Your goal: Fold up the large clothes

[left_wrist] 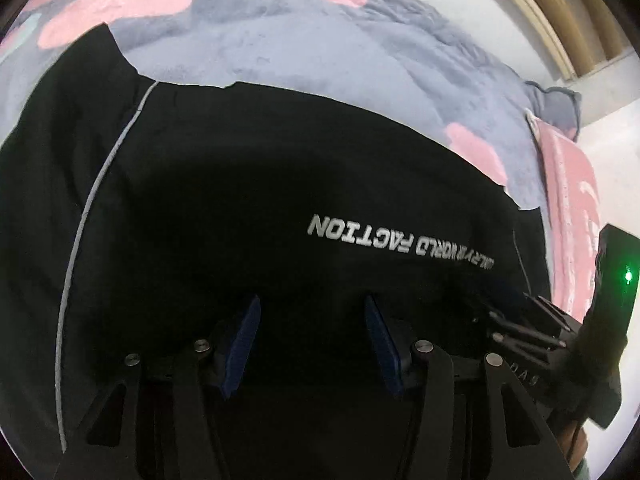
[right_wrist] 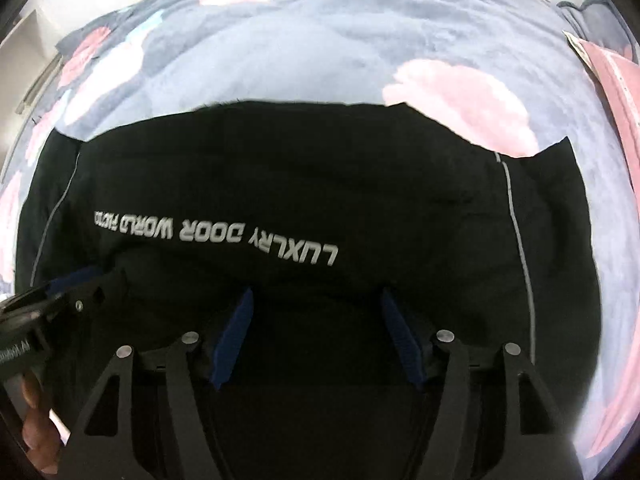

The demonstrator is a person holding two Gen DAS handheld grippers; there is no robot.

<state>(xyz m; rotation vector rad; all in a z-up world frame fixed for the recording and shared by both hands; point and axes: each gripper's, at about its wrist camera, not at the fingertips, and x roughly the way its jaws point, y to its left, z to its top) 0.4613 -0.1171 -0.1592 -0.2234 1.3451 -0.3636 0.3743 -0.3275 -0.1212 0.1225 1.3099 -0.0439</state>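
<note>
A large black garment [left_wrist: 280,152] [right_wrist: 320,184] lies spread flat on a bed, with white lettering [left_wrist: 400,244] [right_wrist: 216,236] across it and a thin grey piping line [left_wrist: 92,200] [right_wrist: 516,220] down each side. My left gripper [left_wrist: 312,302] points steeply down over the garment's near part, blue pads [left_wrist: 244,344] well apart. My right gripper [right_wrist: 317,294] hangs beside it over the same near part, its blue pads [right_wrist: 404,340] also apart. Each gripper shows at the edge of the other's view [left_wrist: 520,320] [right_wrist: 60,300]. Only dark cloth shows between the fingers, and neither pair of pads presses on it.
The bed is covered by a blue-grey blanket [left_wrist: 300,40] [right_wrist: 300,48] with pink flowers. A pink cloth [left_wrist: 572,200] [right_wrist: 616,88] lies at the bed's right edge. A pale wall and wooden trim [left_wrist: 560,0] stand beyond. A person's fingers [right_wrist: 36,432] hold the left gripper.
</note>
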